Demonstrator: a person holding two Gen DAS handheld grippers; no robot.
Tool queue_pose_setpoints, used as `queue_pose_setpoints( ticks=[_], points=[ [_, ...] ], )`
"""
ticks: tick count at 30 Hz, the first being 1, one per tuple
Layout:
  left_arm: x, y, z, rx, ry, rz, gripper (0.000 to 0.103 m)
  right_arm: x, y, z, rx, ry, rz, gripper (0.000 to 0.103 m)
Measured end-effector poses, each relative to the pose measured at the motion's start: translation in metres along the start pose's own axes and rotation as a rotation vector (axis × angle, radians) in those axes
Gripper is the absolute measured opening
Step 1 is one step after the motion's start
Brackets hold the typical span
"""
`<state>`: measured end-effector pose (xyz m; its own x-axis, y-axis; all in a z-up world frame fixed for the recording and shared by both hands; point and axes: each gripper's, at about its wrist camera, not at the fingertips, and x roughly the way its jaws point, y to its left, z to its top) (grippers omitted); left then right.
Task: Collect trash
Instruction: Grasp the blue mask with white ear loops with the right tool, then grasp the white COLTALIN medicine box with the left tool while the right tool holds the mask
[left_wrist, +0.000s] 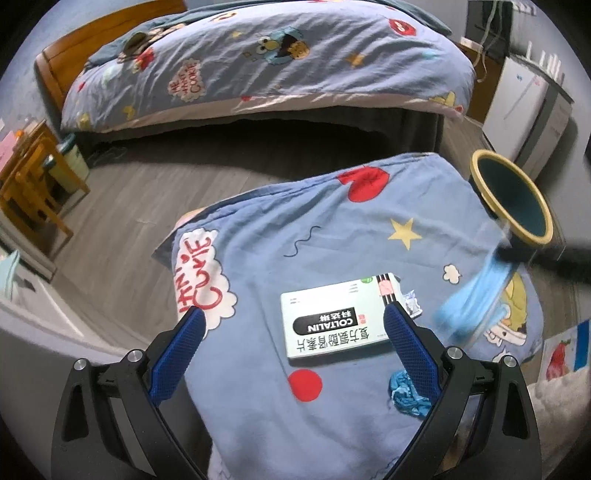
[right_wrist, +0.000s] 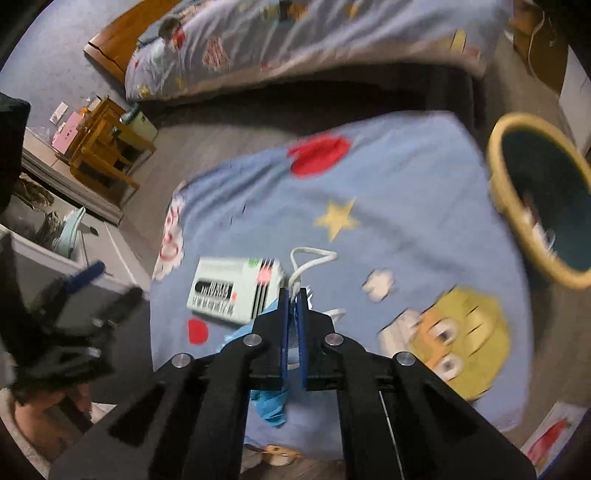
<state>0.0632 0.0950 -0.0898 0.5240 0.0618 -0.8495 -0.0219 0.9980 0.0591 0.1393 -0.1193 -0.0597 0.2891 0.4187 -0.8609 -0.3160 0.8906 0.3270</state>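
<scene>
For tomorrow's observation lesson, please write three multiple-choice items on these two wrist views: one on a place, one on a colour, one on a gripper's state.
1. Where is the medicine box?
A. On the blue cartoon-print cloth
B. In the bin
C. On the wooden chair

2. What colour is the rim of the bin?
A. Red
B. Yellow
C. White

3. How is the right gripper?
A. Wide open, empty
B. Shut on the medicine box
C. Shut on a blue face mask

Answers:
1 A: the box lies flat on the cloth, beside a crumpled blue scrap.
2 B: a yellow ring edges the dark inside.
3 C: its blue fingers stand nearly together, with a white loop above them and blue material hanging below; the left gripper is open.
</scene>
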Motion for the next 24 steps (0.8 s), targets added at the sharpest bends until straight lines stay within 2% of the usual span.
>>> queue_pose_setpoints(
  ticks=[2,5,7,10,15,17,20,24],
  points=[
    [0.01,-0.008,0.001,0.079,0.011,0.001,0.096,-0.013,-0.012,0.009,-0.01,-0.033,-0.03,0.004],
    [0.025,-0.016,0.001,0.194,0.033,-0.023,0.096,-0.018,-0.031,0.013,0.043,-0.063,-0.01,0.004],
    [0.038,-0.023,-0.002,0.249,0.065,-0.071,0.096,-0.013,-0.043,0.013,0.091,-0.056,0.026,0.004],
    [0.058,-0.04,-0.009,0.337,0.115,-0.11,0.096,-0.005,-0.042,0.018,0.088,-0.05,0.033,0.004],
    [0.095,-0.072,-0.023,0.558,0.192,-0.126,0.096,0.001,-0.045,0.026,0.07,-0.04,0.055,0.004],
    [0.106,-0.076,-0.025,0.609,0.203,-0.123,0.096,0.004,-0.046,0.027,0.07,-0.031,0.067,0.004],
    [0.12,-0.077,-0.02,0.624,0.203,-0.118,0.096,0.008,-0.049,0.028,0.076,-0.02,0.086,0.004],
    [0.133,-0.072,-0.003,0.563,0.196,-0.154,0.096,0.011,-0.052,0.033,0.095,-0.018,0.122,0.004]
  ],
)
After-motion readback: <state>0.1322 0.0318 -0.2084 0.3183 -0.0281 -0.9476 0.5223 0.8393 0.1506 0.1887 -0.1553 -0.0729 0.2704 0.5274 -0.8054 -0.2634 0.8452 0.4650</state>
